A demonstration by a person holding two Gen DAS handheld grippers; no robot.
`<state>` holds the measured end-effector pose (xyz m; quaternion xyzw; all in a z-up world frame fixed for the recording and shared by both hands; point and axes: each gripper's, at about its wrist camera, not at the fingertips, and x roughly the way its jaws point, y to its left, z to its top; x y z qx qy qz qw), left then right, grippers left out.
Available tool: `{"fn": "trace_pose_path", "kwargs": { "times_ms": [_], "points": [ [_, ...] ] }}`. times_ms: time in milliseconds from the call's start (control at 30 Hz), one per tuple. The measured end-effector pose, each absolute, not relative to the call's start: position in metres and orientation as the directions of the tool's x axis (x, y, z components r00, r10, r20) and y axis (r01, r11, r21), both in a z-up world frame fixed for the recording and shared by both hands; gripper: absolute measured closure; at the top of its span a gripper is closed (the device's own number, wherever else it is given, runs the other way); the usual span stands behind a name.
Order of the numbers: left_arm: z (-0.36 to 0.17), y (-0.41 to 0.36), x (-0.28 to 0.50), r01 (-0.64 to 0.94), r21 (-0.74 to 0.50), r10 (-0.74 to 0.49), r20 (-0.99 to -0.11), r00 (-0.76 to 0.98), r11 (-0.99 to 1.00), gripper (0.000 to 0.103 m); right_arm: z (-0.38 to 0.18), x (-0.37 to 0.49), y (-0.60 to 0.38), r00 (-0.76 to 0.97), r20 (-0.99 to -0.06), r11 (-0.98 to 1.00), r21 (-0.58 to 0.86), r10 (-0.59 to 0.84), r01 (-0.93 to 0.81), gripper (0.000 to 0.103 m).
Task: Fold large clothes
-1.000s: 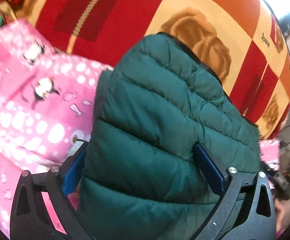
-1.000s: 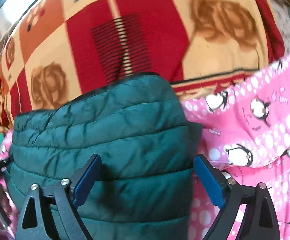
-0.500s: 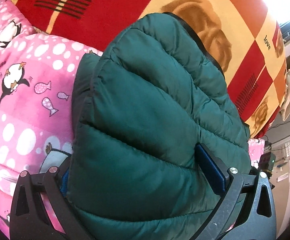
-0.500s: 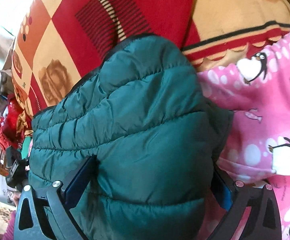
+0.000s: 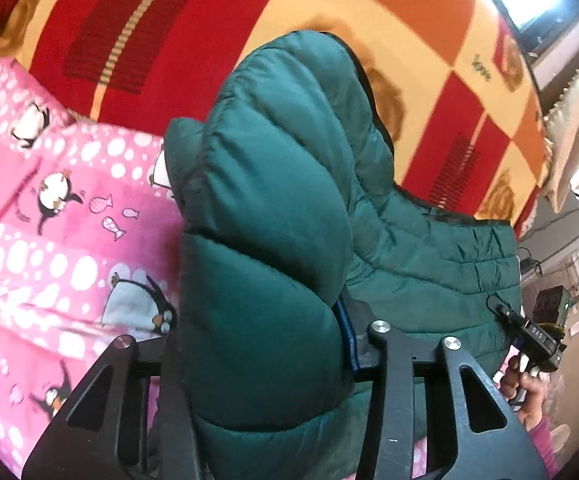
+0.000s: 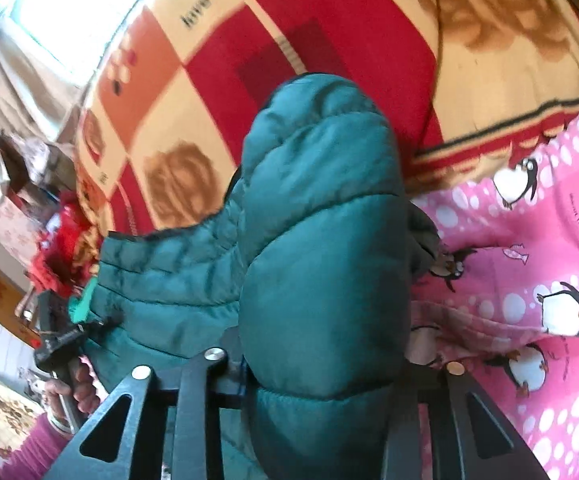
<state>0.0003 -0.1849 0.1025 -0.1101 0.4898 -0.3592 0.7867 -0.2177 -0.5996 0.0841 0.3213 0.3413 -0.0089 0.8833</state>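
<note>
A dark green quilted puffer jacket (image 5: 281,200) is bunched up over the bed. My left gripper (image 5: 261,340) is shut on a thick fold of it, and the fold bulges up between the black fingers. My right gripper (image 6: 325,364) is shut on another fold of the same jacket (image 6: 321,220). The rest of the jacket sags between the two grippers. The right gripper shows at the right edge of the left wrist view (image 5: 537,340), and the left gripper shows at the left edge of the right wrist view (image 6: 61,340).
A red, orange and cream patterned blanket (image 5: 129,40) covers the bed behind the jacket. A pink penguin-print garment (image 5: 49,240) lies beside the jacket, also in the right wrist view (image 6: 529,260). Room clutter and a window lie beyond the bed edge.
Both grippers have closed from wide open around the jacket to pinching a fold of it. The jacket now bunches up between them and sags in the middle.
</note>
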Motion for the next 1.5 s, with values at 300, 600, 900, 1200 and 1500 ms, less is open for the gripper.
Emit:
{"fn": "trace_pose_path", "kwargs": {
  "times_ms": [300,600,900,1200,1500],
  "points": [
    [0.143,-0.130,-0.043,0.463,-0.582,-0.718,-0.668,0.197,0.669,0.066,0.121,-0.270,-0.575,0.776,-0.566,0.757,0.627,0.278,0.186,0.074],
    [0.129,-0.103,-0.087,0.455,-0.523,-0.637,-0.759,0.137,0.721,0.058,0.103,-0.329,-0.550,0.705,-0.616,0.719,0.660,0.352,0.218,0.072],
    [0.087,-0.093,-0.078,0.352,-0.506,-0.590,-0.783,0.196,0.788,0.018,0.061,-0.323,-0.551,0.632,-0.767,0.764,0.472,0.110,0.440,0.028],
    [0.147,-0.093,-0.113,0.429,-0.264,-0.452,-0.781,0.431,0.864,0.018,0.125,-0.342,-0.518,0.617,-0.772,0.826,0.241,-0.156,0.510,0.028],
    [0.160,-0.134,-0.173,0.461,-0.094,-0.375,-0.732,0.568,0.882,0.018,0.139,-0.331,-0.459,0.644,-0.740,0.863,0.184,-0.193,0.471,0.026]
  ]
}}
